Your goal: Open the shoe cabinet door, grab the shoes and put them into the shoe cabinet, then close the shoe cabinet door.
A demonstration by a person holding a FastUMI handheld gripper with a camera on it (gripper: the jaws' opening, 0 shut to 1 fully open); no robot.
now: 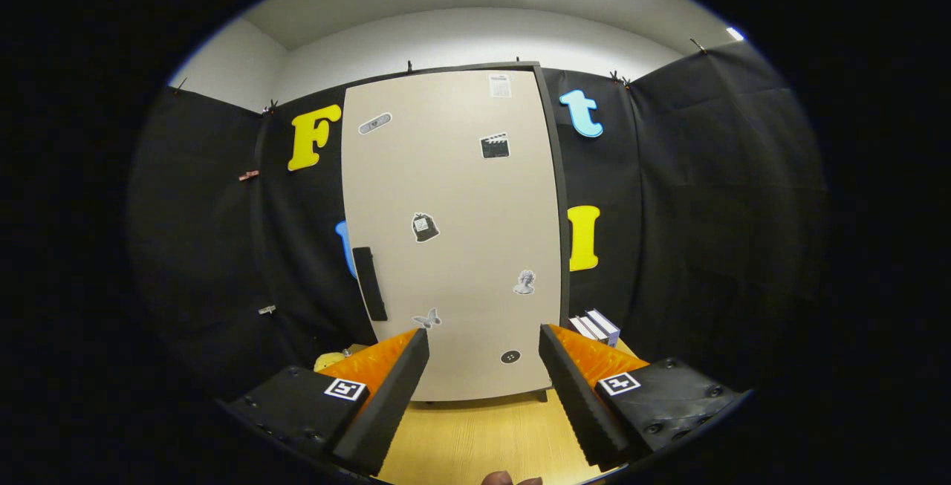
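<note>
A tall beige shoe cabinet stands on the wooden table straight ahead of me, its door closed and dotted with small stickers. A black vertical handle sits low on the door's left side. My gripper is open, its two fingers spread wide with nothing between them. It hangs over the table, a short way in front of the lower part of the door. A yellow thing peeks out behind my left finger, left of the cabinet; I cannot tell whether it is a shoe.
The light wooden table runs under the fingers up to the cabinet's foot. White box-like objects lie to the right of the cabinet base. Black cloth walls close the booth on both sides. A fingertip of a person's hand shows below the gripper.
</note>
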